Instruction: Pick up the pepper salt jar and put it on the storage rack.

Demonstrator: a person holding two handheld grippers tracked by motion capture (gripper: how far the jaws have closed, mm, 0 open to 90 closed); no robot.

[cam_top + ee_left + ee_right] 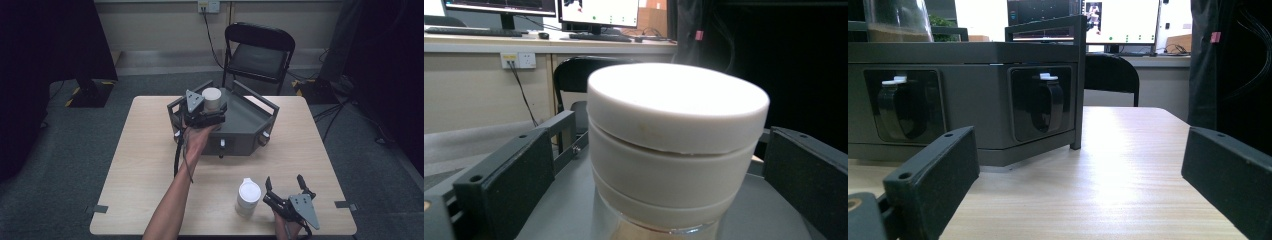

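A jar with a white lid (211, 97) stands on top of the grey drawer rack (250, 120) at the back of the table. My left gripper (207, 114) reaches it from the near side. In the left gripper view the jar (674, 145) stands between the wide jaws of my left gripper (656, 150), with a gap at the left pad. A second white-lidded jar (248, 196) stands on the table near the front. Just right of it rests my right gripper (284, 179), open. Nothing lies between the jaws of my right gripper (1078, 140).
The rack's front carries small drawers with looped handles (1048, 102), and raised rails edge its top (559, 130). A black folding chair (257, 55) stands behind the wooden table (145, 165). Bare tabletop lies between my right gripper and the rack.
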